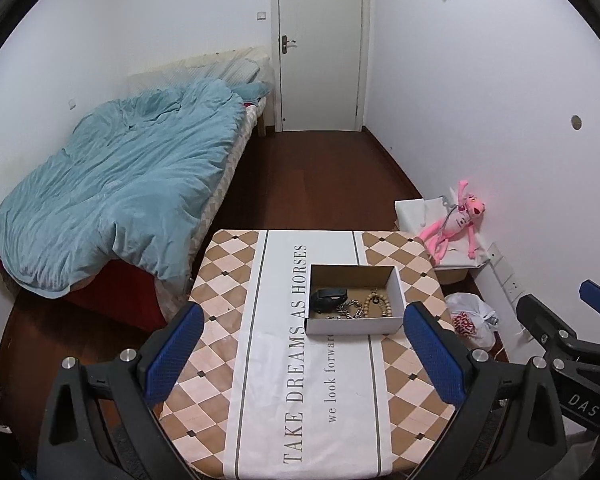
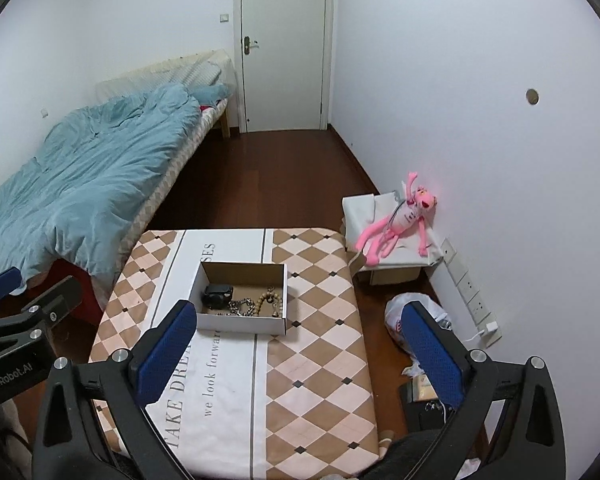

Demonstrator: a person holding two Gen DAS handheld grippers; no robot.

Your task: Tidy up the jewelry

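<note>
I hold two grippers above one table [image 1: 228, 280] with a checked cloth. My left gripper [image 1: 300, 344] hangs over the near part of the table, its blue fingers [image 1: 172, 352] spread wide with nothing between them. My right gripper [image 2: 296, 344] sits further right, fingers likewise wide apart and empty. One open cardboard box [image 1: 354, 326] stands on the cloth's white stripe, toward the far half. Inside it lie three things, left to right: one black watch-like item [image 1: 328, 297], one silver chain [image 1: 350, 310] heaped in a tangle, and one string of pale wooden beads [image 1: 377, 303]. They touch or nearly touch along the box's near wall.
</note>
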